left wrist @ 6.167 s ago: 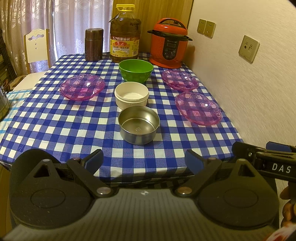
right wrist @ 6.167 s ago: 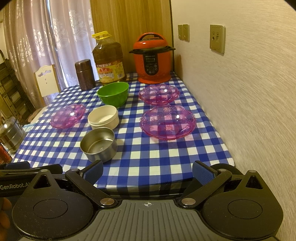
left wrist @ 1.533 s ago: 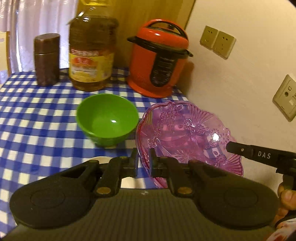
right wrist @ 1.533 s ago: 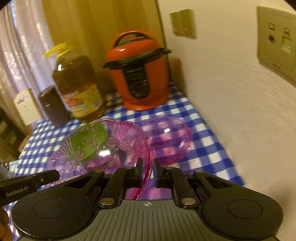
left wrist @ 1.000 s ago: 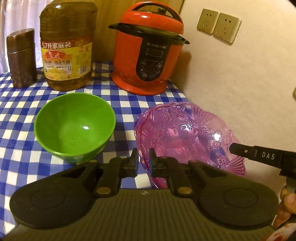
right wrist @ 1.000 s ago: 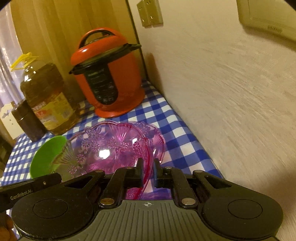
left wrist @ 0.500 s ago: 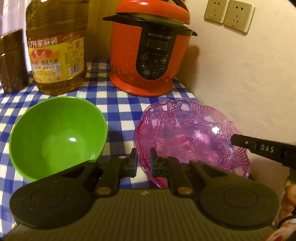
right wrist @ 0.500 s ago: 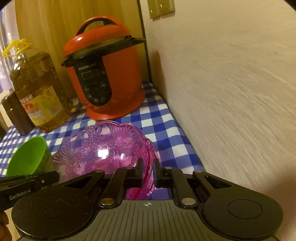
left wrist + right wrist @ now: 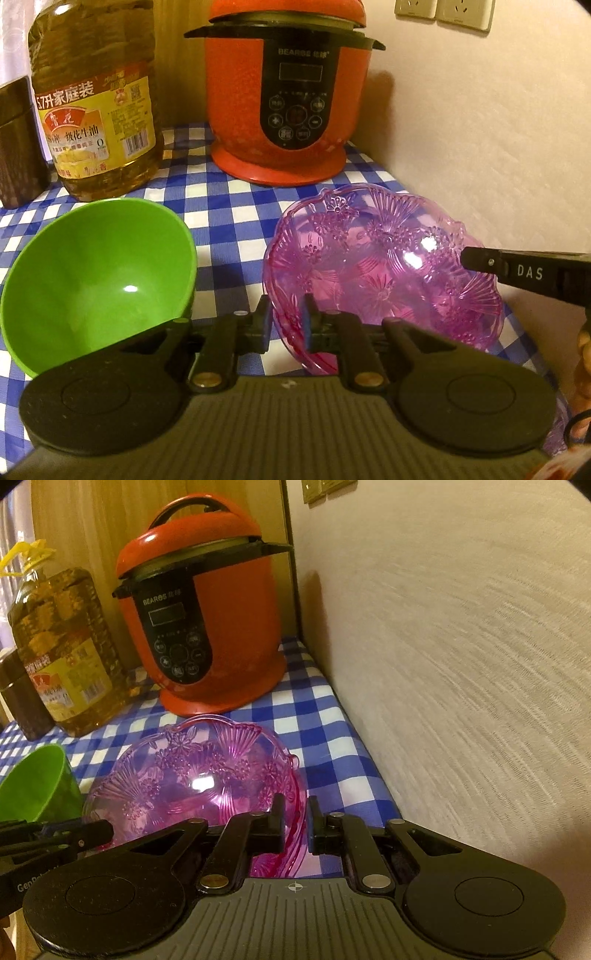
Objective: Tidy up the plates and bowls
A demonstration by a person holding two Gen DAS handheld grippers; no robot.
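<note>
The left gripper [image 9: 286, 325] has its jaws pinching the left rim of a pink plate [image 9: 384, 273], and the right gripper [image 9: 295, 825] pinches the plate's right rim [image 9: 199, 775]; the plate sits tilted, just above or on the tabletop [image 9: 229, 218], and contact with the cloth cannot be told. A second plate under it cannot be made out with certainty. The tabletop wears a blue-and-white checked cloth and meets a pale textured wall [image 9: 461, 664] on the right. Just left of the plate stands a green bowl [image 9: 99, 273], apart from it. Behind the plate sits a red cooker [image 9: 284, 99] with a black panel marked "BEAROS" beside some unreadable characters, and round buttons below a small display. Left of it stands an oil jug [image 9: 96, 99] whose yellow label reads "5.7升家庭装"; smaller print there is too fine to read. A dark brown canister [image 9: 18, 144] stands at the far left. The right gripper's side bar reads "DAS" in the left view, and the left one shows "GenRobot" partly in the right view. Two wall sockets [image 9: 443, 13] sit above the cooker, and a wooden panel [image 9: 92, 524] rises behind it.
</note>
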